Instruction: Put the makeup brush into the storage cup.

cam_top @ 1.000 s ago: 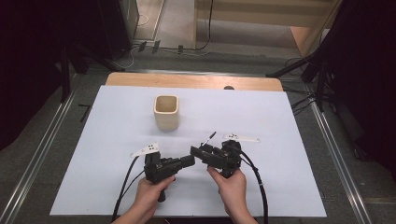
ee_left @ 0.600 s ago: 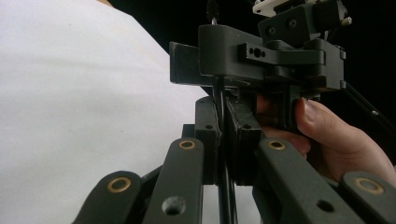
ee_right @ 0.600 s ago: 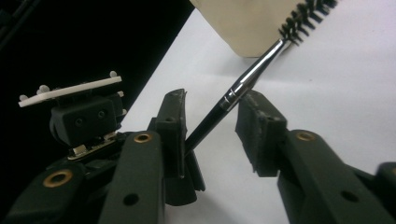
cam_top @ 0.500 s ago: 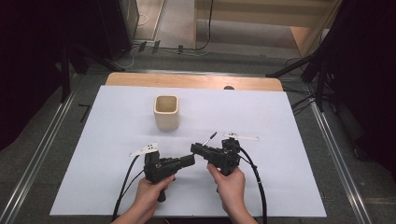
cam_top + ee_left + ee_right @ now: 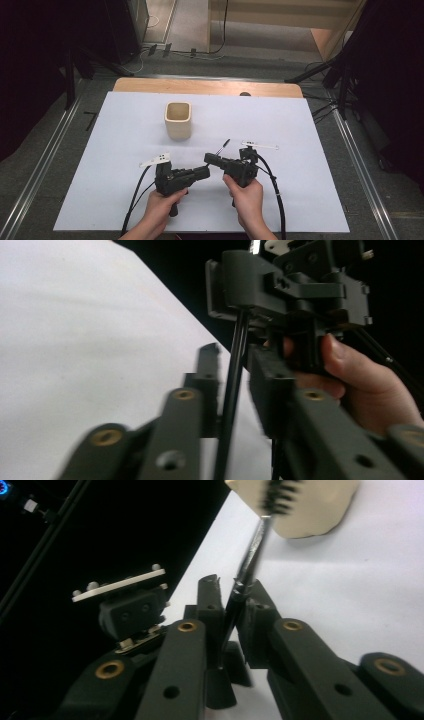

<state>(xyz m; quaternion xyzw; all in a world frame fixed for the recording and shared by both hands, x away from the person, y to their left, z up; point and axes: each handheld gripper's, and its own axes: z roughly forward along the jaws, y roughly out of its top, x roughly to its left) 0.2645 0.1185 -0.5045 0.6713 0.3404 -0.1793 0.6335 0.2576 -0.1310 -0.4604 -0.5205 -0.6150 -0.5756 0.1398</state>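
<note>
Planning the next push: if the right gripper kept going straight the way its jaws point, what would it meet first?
Most likely the left gripper: in the high view the right gripper, shut on a thin black brush, points at its nose, almost touching. Depth is unclear; the beige cup lies off that line.

Right gripper [image 5: 231, 597]: black jaws clamped on the thin black brush handle [image 5: 250, 555]
Brush head: dark bristles, blurred, before the beige square cup [image 5: 320, 505]
Left gripper [image 5: 131, 611]: just beside
Surface: white table sheet [image 5: 350, 595]
</note>
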